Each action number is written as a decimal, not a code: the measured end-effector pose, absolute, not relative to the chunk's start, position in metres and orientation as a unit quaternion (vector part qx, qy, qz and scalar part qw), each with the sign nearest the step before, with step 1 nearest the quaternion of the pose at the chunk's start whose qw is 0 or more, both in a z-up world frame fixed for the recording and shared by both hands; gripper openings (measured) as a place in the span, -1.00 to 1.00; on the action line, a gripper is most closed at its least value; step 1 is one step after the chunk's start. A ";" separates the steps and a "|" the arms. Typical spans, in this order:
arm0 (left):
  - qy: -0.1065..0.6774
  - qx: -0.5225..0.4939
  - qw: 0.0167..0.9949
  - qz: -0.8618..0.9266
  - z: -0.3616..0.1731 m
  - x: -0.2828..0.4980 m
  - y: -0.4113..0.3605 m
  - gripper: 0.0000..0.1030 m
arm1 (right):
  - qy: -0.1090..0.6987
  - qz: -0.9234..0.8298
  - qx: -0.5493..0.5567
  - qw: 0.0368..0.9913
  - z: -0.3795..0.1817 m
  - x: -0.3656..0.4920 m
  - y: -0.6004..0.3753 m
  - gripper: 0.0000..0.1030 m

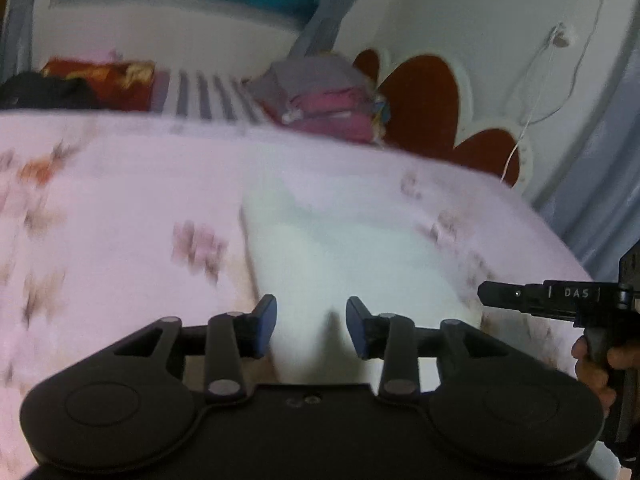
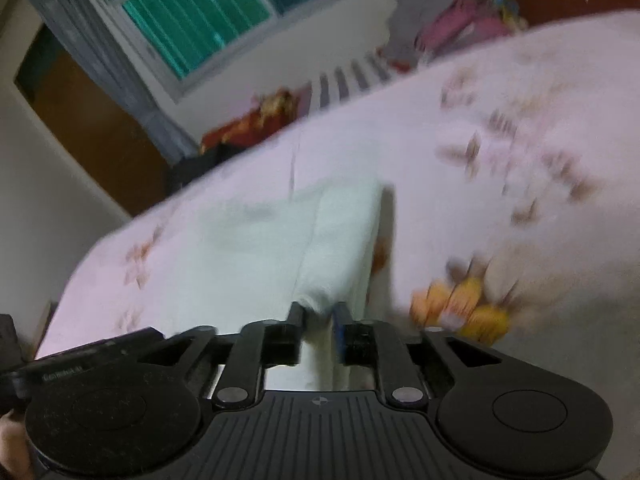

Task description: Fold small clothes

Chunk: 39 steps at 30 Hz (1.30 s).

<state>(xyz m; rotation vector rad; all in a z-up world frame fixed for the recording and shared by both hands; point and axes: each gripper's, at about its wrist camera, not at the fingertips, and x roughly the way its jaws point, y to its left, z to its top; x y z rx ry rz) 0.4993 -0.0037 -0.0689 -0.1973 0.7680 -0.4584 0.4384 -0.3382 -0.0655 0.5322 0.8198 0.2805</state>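
The right gripper [image 2: 320, 312] is pinched on the near edge of the white cloth [image 2: 248, 240], which runs ahead of it and to its left across the pink bedsheet [image 2: 520, 184]; the left gripper [image 1: 311, 322] has its jaws apart over the cloth's near end, and the blur hides whether its pads touch it. To fold cleanly, I judge the left should clamp the edge at the same height as the right. Then both should carry it forward level, so the edges meet squarely.
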 end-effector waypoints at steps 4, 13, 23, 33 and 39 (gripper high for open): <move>0.364 -0.086 0.894 -0.247 -0.071 0.543 -0.023 -0.32 | 0.380 0.130 0.228 0.887 -0.054 0.471 -0.329 -0.65; 0.401 -0.115 0.875 -0.244 -0.117 0.585 -0.029 -0.36 | 0.432 0.112 0.156 0.881 -0.105 0.538 -0.306 -0.66; 0.385 -0.022 0.887 -0.253 -0.104 0.548 -0.046 -0.38 | 0.414 0.154 0.074 0.894 -0.081 0.500 -0.279 -0.66; 0.387 -0.010 0.878 -0.281 -0.095 0.506 -0.052 -0.39 | 0.377 0.188 0.047 0.906 -0.065 0.454 -0.267 -0.65; 0.393 -0.053 0.875 -0.277 -0.100 0.506 -0.046 -0.36 | 0.409 0.121 0.037 0.904 -0.088 0.456 -0.270 -0.66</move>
